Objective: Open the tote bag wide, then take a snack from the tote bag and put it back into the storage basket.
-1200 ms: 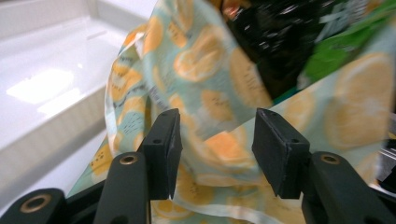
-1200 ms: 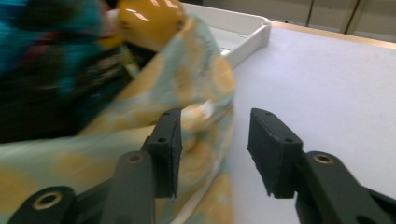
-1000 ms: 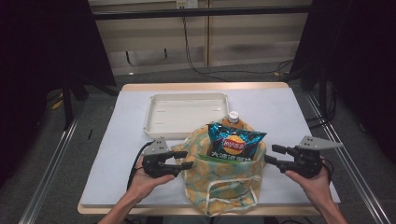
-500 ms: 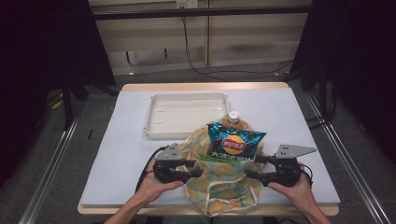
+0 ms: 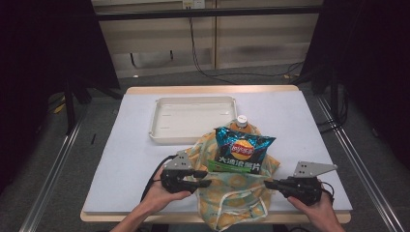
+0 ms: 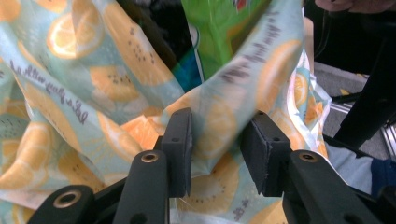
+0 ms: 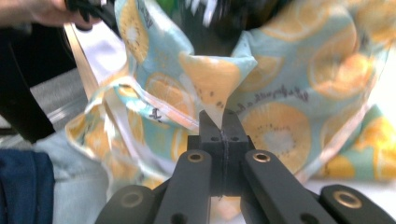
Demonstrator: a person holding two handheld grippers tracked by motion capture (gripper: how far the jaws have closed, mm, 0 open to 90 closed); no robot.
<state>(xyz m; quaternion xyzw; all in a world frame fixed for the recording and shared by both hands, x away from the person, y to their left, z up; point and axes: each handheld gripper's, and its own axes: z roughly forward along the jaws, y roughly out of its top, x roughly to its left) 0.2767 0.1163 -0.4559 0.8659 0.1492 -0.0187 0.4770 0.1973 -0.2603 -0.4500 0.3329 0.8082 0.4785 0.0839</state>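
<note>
A cloth bag (image 5: 232,193) printed with orange slices lies at the table's front middle. A blue chip packet (image 5: 241,152) and a capped bottle (image 5: 240,121) stick out of its mouth. My left gripper (image 5: 207,182) is at the bag's left edge. In the left gripper view its jaws (image 6: 217,149) have been closing and stand apart around a loose fold of the bag (image 6: 93,93). My right gripper (image 5: 267,183) is at the bag's right edge. It (image 7: 219,123) has just closed, and its pads pinch a corner of the cloth (image 7: 289,70).
A white tray (image 5: 193,118) stands behind the bag on the pale table (image 5: 135,145). The bag's lower part hangs over the table's front edge by my forearms. Dark floor and a metal rail border the table on each side.
Both grippers came inward to the bag's edges. The right one sank toward the front edge and closed on the cloth. The left jaws narrowed around a fold.
</note>
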